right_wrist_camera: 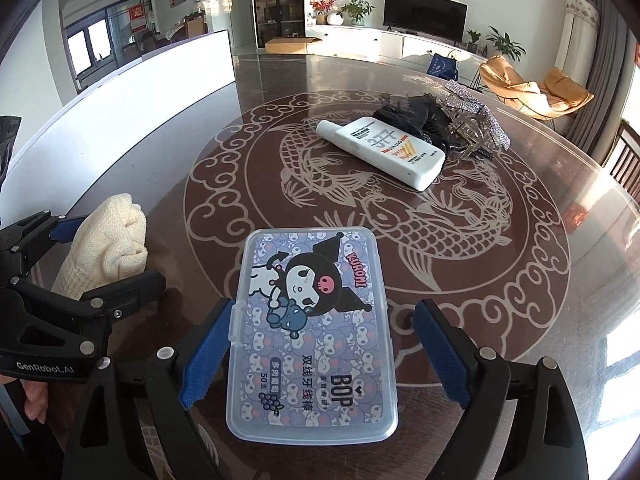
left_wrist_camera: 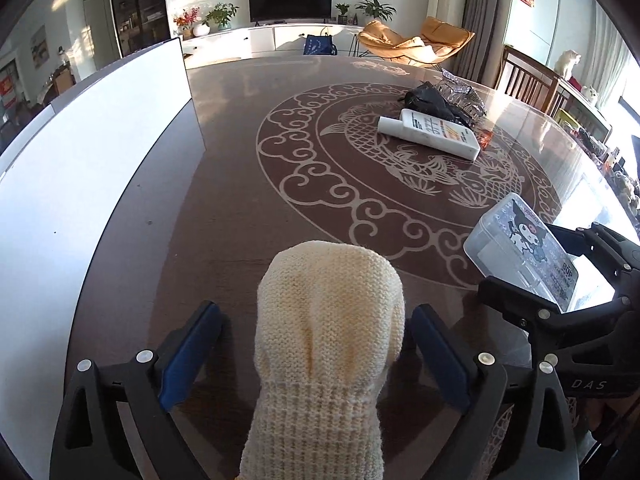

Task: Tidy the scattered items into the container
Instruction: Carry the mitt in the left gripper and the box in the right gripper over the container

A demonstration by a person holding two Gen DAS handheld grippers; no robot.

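Knitted sock [left_wrist_camera: 328, 320] between spread left gripper [left_wrist_camera: 316, 344] jaws | floss box [right_wrist_camera: 312, 328] between spread right gripper [right_wrist_camera: 320, 356] jaws

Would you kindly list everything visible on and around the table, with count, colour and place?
knitted item: one, cream, near table edge, between the left gripper's fingers, untouched
plastic box: one, clear with purple cartoon label, between the right gripper's fingers
tube: one, white, lying mid-table
black bundle: one, black, behind the tube
glittery strip: one, silver, beside the bundle
white board: one, white, along the table's left side
table: one, brown with pale fish pattern
left gripper: one, black with blue pads, open
right gripper: one, black with blue pads, open
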